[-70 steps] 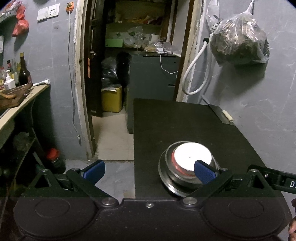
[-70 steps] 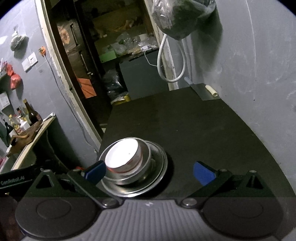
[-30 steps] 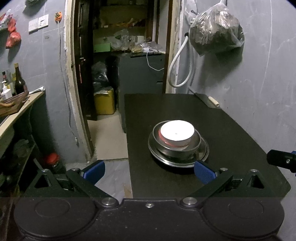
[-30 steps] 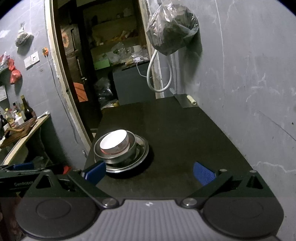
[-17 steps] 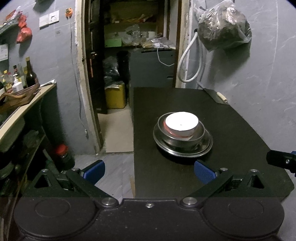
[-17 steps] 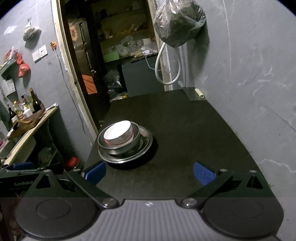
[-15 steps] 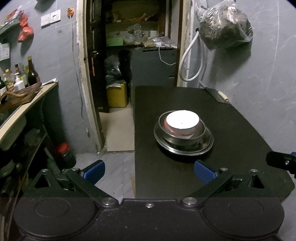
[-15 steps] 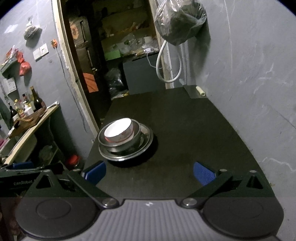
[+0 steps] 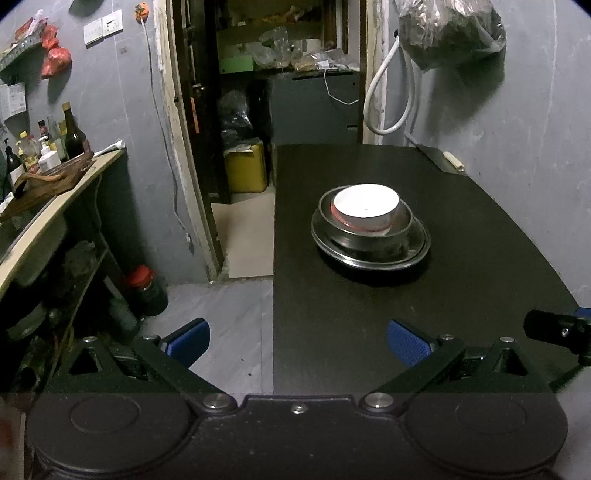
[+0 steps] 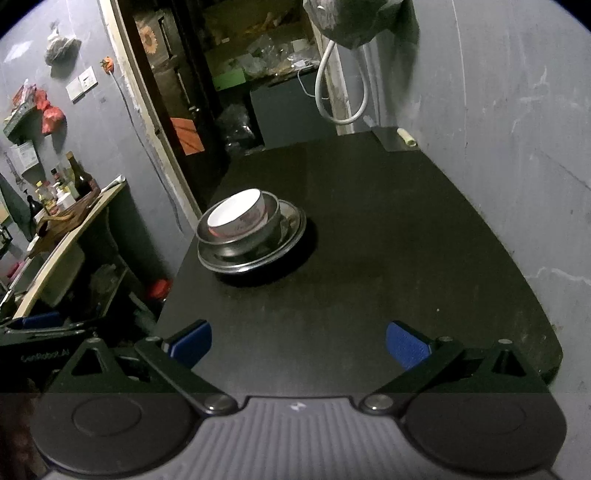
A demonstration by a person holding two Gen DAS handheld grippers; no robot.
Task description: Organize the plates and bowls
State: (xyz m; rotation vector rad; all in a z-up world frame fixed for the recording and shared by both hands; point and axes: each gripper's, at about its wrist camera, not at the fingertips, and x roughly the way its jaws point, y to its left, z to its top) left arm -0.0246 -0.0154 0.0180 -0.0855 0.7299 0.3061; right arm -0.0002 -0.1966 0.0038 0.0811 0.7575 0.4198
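Blue-padded fingers are standing wide apart on both tools, with nothing between them; the left gripper [image 9: 297, 341] is hanging at the near left corner of the black table [image 9: 480, 206], one finger over the floor and the other over the tabletop, while the right gripper [image 10: 298, 342] is hovering over the near edge of the same table, its pads spread and empty, angled slightly leftward toward the dishes; both are sitting well back from the stack, touching none of it. Part of the right tool is showing as a dark stub at the right edge of the left wrist view, and the left tool's body is lying low at the left edge of the right wrist view. On the table, toward its left side, a steel plate [image 9: 417, 254] is resting flat; a steel bowl [image 9: 404, 221] is sitting upright in it, and a white bowl [image 9: 365, 203] with a reddish pattern on its outside is nesting upright inside the steel bowl, its rim rising above the metal one. The white bowl is looking empty, though glare on its inside is making that hard to confirm. A small flat grey piece with a pale roll [image 10: 405, 137] on it is lying at the far right corner of the table, against the grey wall [image 10: 517, 110]; a filled plastic bag [image 9: 450, 33] is hanging on that wall above it.
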